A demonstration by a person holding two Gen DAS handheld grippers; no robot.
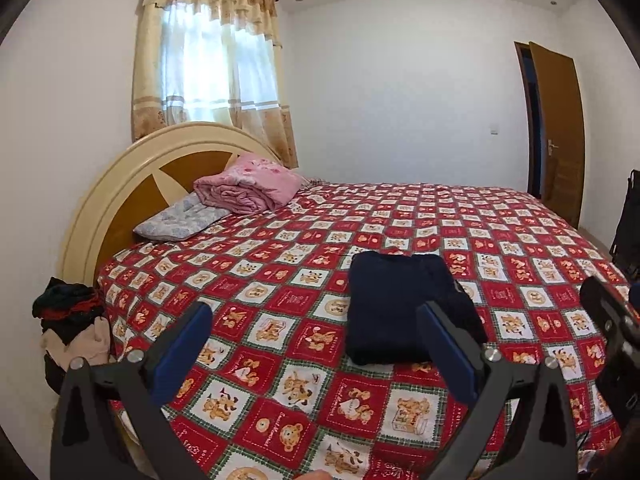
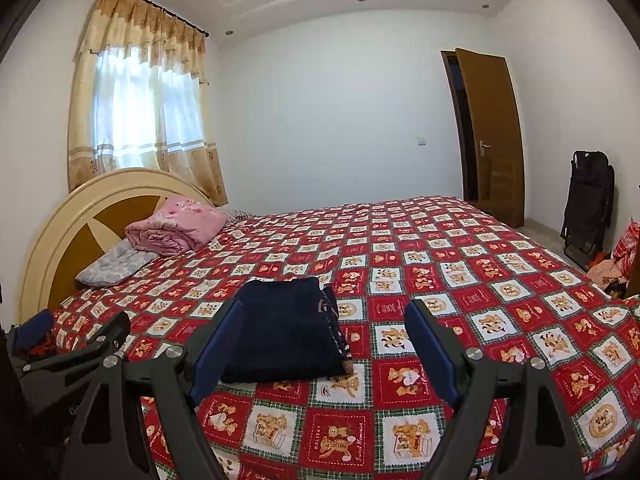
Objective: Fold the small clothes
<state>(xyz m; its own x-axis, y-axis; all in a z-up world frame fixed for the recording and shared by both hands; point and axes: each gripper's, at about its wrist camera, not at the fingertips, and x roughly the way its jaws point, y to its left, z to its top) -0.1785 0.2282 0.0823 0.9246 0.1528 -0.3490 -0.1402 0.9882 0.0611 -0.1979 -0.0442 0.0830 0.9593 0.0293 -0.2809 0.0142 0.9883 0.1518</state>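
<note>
A dark navy garment (image 1: 400, 308) (image 2: 288, 332) lies folded into a neat rectangle on the red bear-patterned bedspread (image 1: 260, 264) (image 2: 460, 280), near the front edge of the bed. My left gripper (image 1: 316, 316) hovers open to the left of it, its right blue pad overlapping the garment's near corner in the picture. My right gripper (image 2: 324, 312) is open too, and the garment shows just past its left pad with nothing pressed between the pads. Each gripper appears in the other's view: the right gripper (image 1: 612, 324) at the right edge, the left gripper (image 2: 80, 340) at lower left.
A heap of unfolded clothes (image 1: 72, 332) sits at the bed's left side by the headboard (image 1: 120, 184). A pink blanket (image 1: 248, 188) and a pillow (image 1: 176, 220) lie at the head. A black folded chair (image 2: 588, 208) and loose clothes (image 2: 616, 268) stand by the right wall.
</note>
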